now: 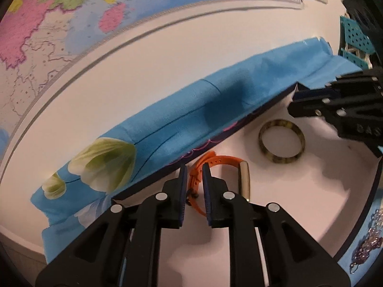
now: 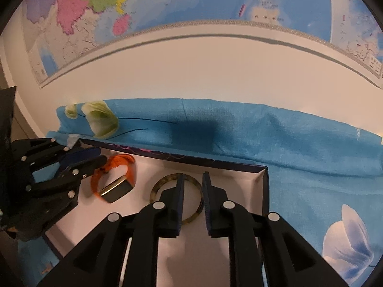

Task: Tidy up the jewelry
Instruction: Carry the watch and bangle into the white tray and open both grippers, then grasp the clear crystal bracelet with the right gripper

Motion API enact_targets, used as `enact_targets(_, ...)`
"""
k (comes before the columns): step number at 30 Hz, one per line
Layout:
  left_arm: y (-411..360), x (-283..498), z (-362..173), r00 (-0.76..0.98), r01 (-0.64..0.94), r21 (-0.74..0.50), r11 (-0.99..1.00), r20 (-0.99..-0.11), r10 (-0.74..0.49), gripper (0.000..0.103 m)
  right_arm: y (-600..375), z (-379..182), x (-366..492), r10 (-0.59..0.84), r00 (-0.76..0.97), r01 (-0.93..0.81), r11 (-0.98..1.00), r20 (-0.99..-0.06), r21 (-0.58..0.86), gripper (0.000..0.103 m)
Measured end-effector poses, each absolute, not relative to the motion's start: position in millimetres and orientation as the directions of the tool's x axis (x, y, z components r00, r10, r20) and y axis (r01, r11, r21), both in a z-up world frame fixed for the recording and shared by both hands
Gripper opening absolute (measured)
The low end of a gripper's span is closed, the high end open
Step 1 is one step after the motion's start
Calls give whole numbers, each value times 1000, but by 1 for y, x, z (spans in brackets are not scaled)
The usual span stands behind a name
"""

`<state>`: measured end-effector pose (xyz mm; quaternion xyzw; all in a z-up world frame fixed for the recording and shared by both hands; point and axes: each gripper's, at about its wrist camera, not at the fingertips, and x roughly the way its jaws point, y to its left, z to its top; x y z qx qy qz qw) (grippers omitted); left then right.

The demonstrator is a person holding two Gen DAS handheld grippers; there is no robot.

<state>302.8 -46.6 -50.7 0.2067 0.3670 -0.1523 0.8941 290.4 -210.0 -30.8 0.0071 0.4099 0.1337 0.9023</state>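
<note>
Writing: the letters "BAS" are embossed on the black body of the right tongs (image 1: 296, 101) as seen from the left wrist view; the rest is cut off. The small print on the wall map (image 2: 167, 4) is too small to read.
Left tongs: the left tongs (image 1: 194, 179) stand slightly parted, pads not pressing; the orange strap of the watch (image 1: 216, 161) runs between the fingertips without being pinched. Released, holding nothing.
Right tongs: slightly parted over the bangle (image 2: 167, 183), whose ring shows on either side of the fingers (image 2: 180, 191); the pads do not clamp it. Released, holding nothing.
Watch: an orange-strapped watch with a gold-coloured rectangular case, lying on its side on the white floor of the box (image 1: 323, 191), near the box's far wall and left of the bangle.
Bangle: a mottled brown-and-cream hoop, lying flat on the box floor, near the watch but not touching it.
Box: shallow, dark-rimmed, white inside, open on top; it sits on a blue cloth (image 2: 299, 143) printed with pale flowers.
Beaded piece: a purple beaded item (image 1: 368, 244) lies on the cloth outside the box, at the right edge of the left wrist view.
Basket: a teal perforated basket (image 1: 354, 35) stands at the far right.
</note>
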Motion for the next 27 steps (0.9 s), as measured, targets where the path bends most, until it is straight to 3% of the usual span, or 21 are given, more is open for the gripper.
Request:
enact_targets(4,-42,295,-41,706,395,239,887,-696,-127,25,-215,-21,275,280,640,-261,955,-716,140,28)
enact_targets(10,-26,258,-12,752,367,157,917,-630,-193,37,-226,-4,231,348,660,-314,933,-666,177,36)
enact_targets(19,-7,178,16,799,371,67,926,-532,-281,55,-232,3,156,439,648,-411,890,-623,199,39)
enact_targets(27,2,118,-3,790,379,11,925,-524,-318,60,-236,-28,109,424,592,-431,885,-685,175,39)
